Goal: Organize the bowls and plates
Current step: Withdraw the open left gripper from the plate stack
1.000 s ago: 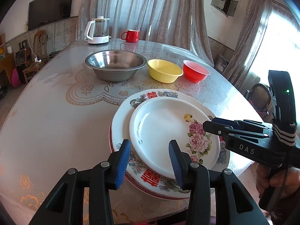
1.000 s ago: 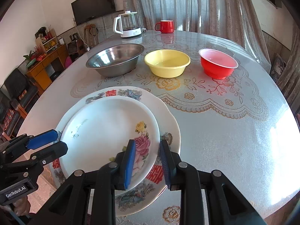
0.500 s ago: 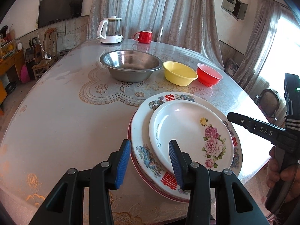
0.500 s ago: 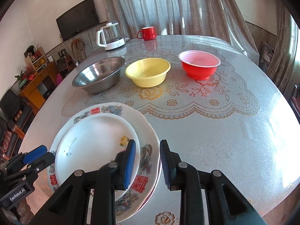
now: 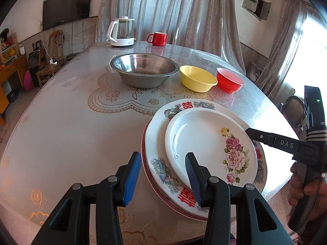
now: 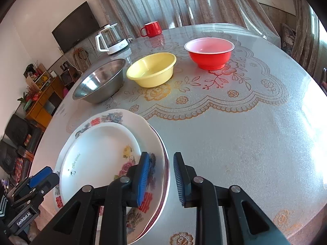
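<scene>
A small white rose plate (image 5: pixel 206 143) lies on a stack of larger patterned plates (image 5: pixel 157 159) near the table's front edge; the stack also shows in the right wrist view (image 6: pixel 157 143). Behind stand a steel bowl (image 5: pixel 143 69), a yellow bowl (image 5: pixel 197 78) and a red bowl (image 5: pixel 230 81). My left gripper (image 5: pixel 163 175) is open and empty, just above the stack's near left rim. My right gripper (image 6: pixel 161 175) is open and empty over the stack's right edge.
A glass kettle (image 5: pixel 121 32) and a red mug (image 5: pixel 157 38) stand at the far side of the round table (image 5: pixel 61 132). Curtains hang behind it. A cabinet and chairs stand to the left.
Both grippers have drawn back and away from the rose plate, the left one to the left and the right one to the right. The plates have not moved.
</scene>
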The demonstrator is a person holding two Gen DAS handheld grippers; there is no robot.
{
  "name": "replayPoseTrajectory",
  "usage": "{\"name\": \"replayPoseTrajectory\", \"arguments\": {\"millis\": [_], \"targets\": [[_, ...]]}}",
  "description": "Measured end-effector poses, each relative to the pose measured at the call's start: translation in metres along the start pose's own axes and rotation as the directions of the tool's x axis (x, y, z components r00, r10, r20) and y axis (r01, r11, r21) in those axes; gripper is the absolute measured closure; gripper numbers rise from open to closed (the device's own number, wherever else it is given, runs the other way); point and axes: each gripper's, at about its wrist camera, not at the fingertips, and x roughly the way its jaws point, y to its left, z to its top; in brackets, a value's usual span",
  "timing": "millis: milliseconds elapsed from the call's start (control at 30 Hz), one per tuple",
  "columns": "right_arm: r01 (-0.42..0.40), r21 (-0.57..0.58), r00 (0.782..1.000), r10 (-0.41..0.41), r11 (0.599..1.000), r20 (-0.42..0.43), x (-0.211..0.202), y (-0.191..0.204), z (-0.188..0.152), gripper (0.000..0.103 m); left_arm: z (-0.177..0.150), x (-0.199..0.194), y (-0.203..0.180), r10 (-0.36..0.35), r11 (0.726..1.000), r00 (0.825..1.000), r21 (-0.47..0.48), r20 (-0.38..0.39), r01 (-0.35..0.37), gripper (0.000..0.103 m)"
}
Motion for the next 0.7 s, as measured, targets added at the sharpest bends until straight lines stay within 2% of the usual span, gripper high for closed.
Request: {"name": "replayPoseTrajectory", "arguments": {"millis": [233, 600, 700], "targets": [[0.029, 0.006, 0.999, -0.029, 1.000, 0.014, -0.002, -0.001, 0.001, 0.077, 0.001, -0.001, 0.001, -0.003, 1.000, 1.000, -0.004, 0.003, 0.003, 0.055], [0.048, -0.003, 0.997, -0.048, 0.999, 0.055, -0.009, 0.003, 0.007, 0.064, 0.004, 0.000, 0.008, 0.001, 1.000, 1.000, -0.022, 0.005, -0.001, 0.050], [0.039, -0.003, 0.997, -0.039, 0.999, 0.061, -0.011, 0.006, 0.010, 0.064, 0.006, 0.000, 0.010, 0.006, 1.000, 1.000, -0.027, 0.006, -0.006, 0.049]]}}
